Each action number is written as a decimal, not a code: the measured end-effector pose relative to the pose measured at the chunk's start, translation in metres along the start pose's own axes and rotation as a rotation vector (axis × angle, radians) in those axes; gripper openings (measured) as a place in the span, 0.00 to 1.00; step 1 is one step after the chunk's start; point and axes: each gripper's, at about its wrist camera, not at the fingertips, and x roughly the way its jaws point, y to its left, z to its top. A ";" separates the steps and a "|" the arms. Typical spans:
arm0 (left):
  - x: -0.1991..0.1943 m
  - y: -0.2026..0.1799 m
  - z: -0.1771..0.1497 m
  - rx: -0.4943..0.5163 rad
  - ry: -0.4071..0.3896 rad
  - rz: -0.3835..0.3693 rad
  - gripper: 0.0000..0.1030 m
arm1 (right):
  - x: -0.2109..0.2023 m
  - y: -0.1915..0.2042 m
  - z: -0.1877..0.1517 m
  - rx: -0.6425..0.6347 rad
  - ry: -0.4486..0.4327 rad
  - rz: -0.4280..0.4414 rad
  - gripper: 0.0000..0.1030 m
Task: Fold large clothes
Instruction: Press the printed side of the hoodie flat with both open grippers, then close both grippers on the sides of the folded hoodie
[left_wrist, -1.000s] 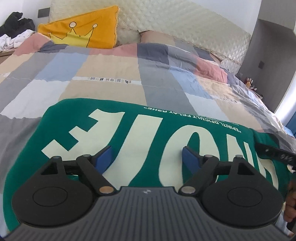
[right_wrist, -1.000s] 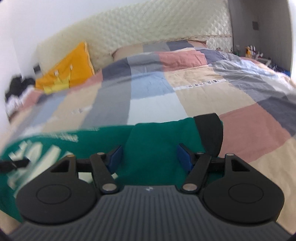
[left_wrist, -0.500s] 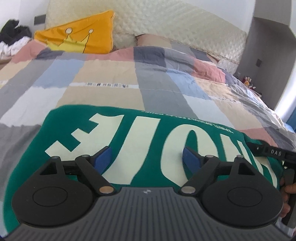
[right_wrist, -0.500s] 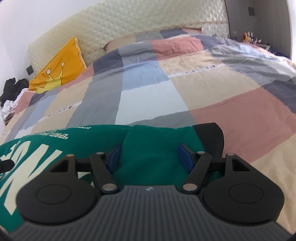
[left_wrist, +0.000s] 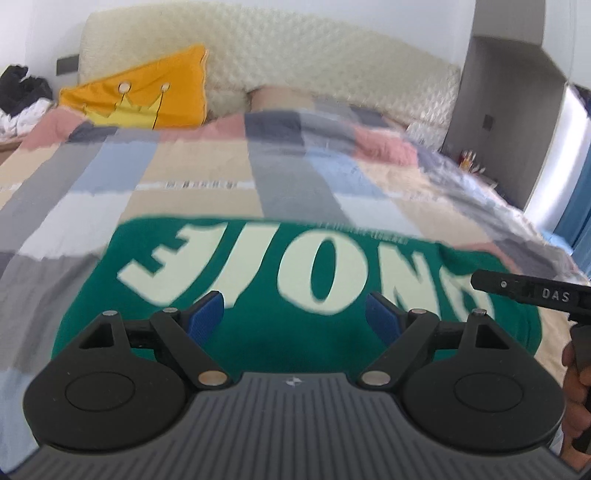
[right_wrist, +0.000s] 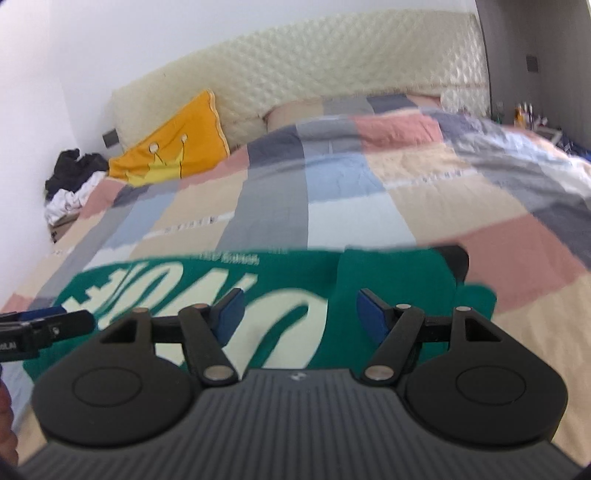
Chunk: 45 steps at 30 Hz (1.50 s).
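- Left wrist view: the quilt (left_wrist: 192, 184) covers the bed, and the green top (left_wrist: 295, 332) lies folded flat on its near part.
- The top looks soft and light; I judge the near corners the best hold.
- My left gripper (left_wrist: 293, 314) gapes empty above it.
- My right gripper (right_wrist: 299, 312) hangs released too, holding nothing.

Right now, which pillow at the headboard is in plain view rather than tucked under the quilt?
The orange crown-print pillow, propped on top at the left; the beige pillow beside it is mostly under the patchwork quilt.
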 end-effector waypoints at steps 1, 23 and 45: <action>0.005 0.000 -0.002 0.003 0.031 0.007 0.84 | 0.005 -0.001 -0.005 0.006 0.035 0.002 0.68; -0.042 -0.005 -0.024 -0.117 -0.017 -0.001 0.85 | -0.057 -0.004 -0.059 0.406 0.107 0.156 0.82; -0.041 0.031 -0.060 -0.583 0.116 -0.254 0.95 | 0.033 -0.042 -0.112 1.085 0.249 0.330 1.00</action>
